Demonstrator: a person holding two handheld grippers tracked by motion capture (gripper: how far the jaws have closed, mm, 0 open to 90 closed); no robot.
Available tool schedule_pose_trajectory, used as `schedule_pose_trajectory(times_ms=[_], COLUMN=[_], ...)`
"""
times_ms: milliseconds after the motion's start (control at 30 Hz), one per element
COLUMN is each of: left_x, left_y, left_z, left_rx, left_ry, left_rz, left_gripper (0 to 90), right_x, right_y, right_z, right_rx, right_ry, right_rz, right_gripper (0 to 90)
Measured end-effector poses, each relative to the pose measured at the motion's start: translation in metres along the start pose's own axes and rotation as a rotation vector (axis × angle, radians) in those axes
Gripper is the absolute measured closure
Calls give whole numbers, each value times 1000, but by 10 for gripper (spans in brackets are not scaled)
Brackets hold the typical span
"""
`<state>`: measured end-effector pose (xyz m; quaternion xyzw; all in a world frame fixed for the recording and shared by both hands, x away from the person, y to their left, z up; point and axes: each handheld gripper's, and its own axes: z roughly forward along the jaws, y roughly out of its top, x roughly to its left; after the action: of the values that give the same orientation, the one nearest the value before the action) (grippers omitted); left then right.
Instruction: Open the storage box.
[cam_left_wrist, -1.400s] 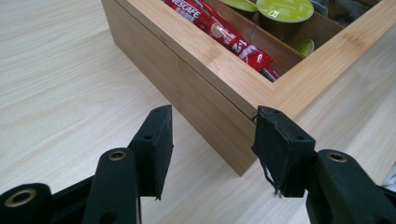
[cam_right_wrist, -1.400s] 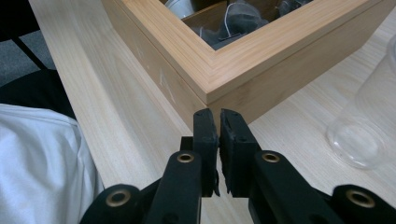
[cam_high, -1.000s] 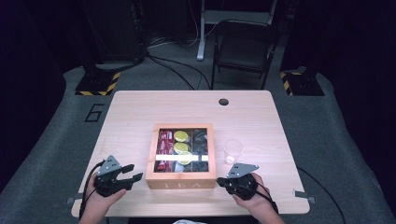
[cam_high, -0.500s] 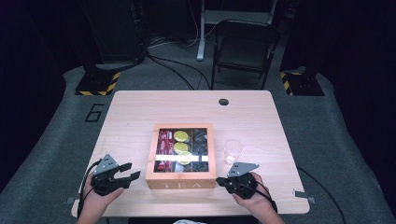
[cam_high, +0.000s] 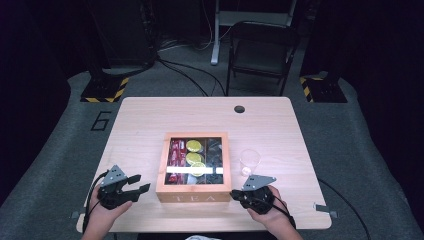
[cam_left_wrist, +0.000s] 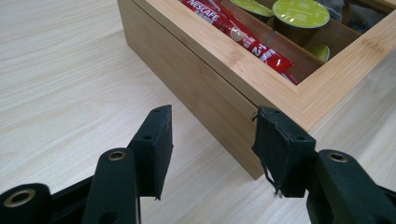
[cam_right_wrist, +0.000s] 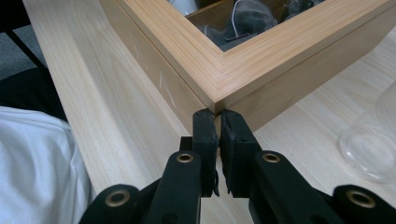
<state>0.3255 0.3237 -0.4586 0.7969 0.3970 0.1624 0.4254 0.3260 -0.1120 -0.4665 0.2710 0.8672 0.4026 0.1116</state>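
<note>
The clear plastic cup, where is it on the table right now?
In the high view the clear cup stands upright on the table, just right of the wooden tea box and just beyond the right gripper.

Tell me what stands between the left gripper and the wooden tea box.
Nothing visible does. The left gripper has its jaws apart just short of the tea box corner, with only bare table between them.
</note>
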Motion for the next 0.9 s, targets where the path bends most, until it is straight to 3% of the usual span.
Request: schedule_pose_trajectory(times_ms=[200, 333, 367, 567, 633, 700, 800, 900], left_x=[1, 0, -1, -16, -21, -28, -37, -46], left_y=[-1, 0, 1, 5, 6, 7, 11, 15], left_z=[1, 2, 1, 4, 7, 11, 16, 20], left_rx=[-7, -4, 4, 0, 9, 10, -14, -13], left_ry=[3, -11, -23, -75, -87, -82, -65, -41], left_rz=[-14, 6, 19, 88, 108, 113, 89, 111], left_gripper=[468, 468, 468, 466, 466, 464, 462, 461], right_x=[0, -1, -2, -2, -3, -3, -2, -2], right_y=[2, 5, 6, 7, 8, 8, 8, 8], right_z=[-2, -7, -9, -12, -13, -13, -12, -12], right_rx=[-28, -72, -104, -145, -152, -151, -150, -155], right_ry=[4, 8, 15, 16, 25, 22, 15, 18], right_rz=[14, 37, 44, 84, 75, 79, 79, 83], right_gripper=[855, 855, 856, 855, 855, 855, 854, 855])
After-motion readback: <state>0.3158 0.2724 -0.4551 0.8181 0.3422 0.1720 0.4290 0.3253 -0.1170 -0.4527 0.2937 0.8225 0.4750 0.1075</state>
